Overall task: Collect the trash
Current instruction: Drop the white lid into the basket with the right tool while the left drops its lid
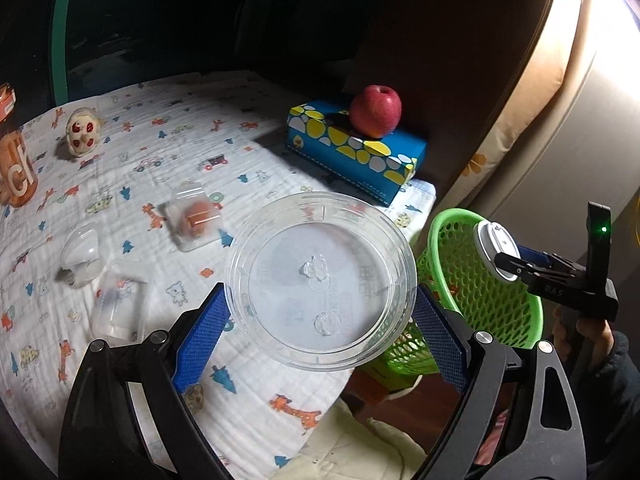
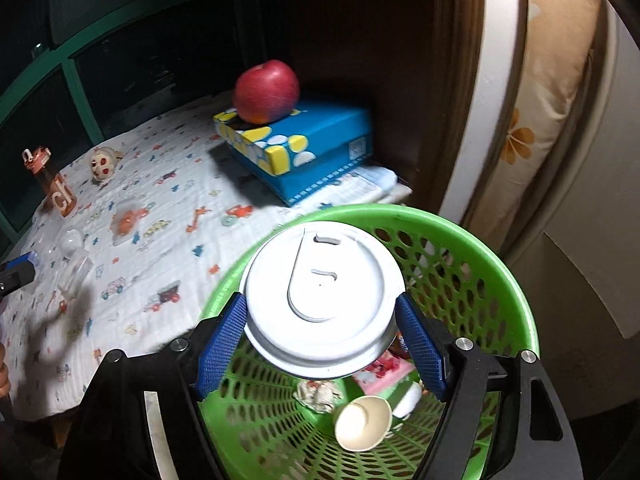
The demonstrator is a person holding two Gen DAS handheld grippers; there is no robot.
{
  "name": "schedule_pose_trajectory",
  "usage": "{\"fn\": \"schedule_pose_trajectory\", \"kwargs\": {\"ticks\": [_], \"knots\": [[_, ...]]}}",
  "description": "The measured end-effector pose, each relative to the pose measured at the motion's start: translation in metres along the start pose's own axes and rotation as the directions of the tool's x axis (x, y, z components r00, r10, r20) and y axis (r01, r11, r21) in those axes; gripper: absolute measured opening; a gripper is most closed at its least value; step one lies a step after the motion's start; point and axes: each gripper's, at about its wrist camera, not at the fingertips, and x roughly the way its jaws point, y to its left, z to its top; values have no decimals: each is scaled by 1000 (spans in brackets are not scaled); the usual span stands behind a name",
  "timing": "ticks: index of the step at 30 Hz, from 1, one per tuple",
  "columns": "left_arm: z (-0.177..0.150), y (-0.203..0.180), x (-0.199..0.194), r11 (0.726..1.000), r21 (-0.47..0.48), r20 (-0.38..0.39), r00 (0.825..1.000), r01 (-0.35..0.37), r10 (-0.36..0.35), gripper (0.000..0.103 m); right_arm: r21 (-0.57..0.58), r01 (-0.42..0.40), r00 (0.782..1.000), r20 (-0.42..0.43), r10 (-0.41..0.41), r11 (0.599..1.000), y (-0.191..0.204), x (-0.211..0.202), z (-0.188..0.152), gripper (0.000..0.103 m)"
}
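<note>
My left gripper (image 1: 320, 312) is shut on a clear round plastic lid (image 1: 320, 280), held above the table's right edge. My right gripper (image 2: 322, 340) is shut on a white cup lid (image 2: 322, 296), held over the mouth of the green mesh basket (image 2: 472, 248). That gripper and white lid (image 1: 494, 250) also show at the right of the left wrist view, above the basket (image 1: 480, 304). In the basket lie a paper cup (image 2: 362, 424), a crumpled wad (image 2: 318, 394) and a pink wrapper (image 2: 380, 372). Clear plastic pieces (image 1: 120, 308) and a clear packet (image 1: 192, 218) lie on the tablecloth.
A red apple (image 1: 376, 110) sits on a blue tissue box (image 1: 356, 148) at the back right. An orange bottle (image 1: 16, 168) and a small toy (image 1: 82, 132) stand at the left. A patterned cloth (image 1: 160, 140) covers the table. A cushion (image 2: 532, 136) leans at the right.
</note>
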Motion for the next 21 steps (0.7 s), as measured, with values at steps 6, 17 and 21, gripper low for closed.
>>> {"fn": "schedule_pose_trajectory", "kwargs": {"ticks": [6,17,21], "knots": [[4,-25,9,999,45,-15,1000,16,-15,88,62,36,999,-37,-34,997,-34,12,-15,74],[8,-56,22,994,100,-44,998,45,-41,88,105,44,999,-13,-43,994,-48,12,-15,80],[11,-73,29,989,128,-54,997,67,-61,88,112,31,999,30,-35,993,-50,-7,-13,81]]}}
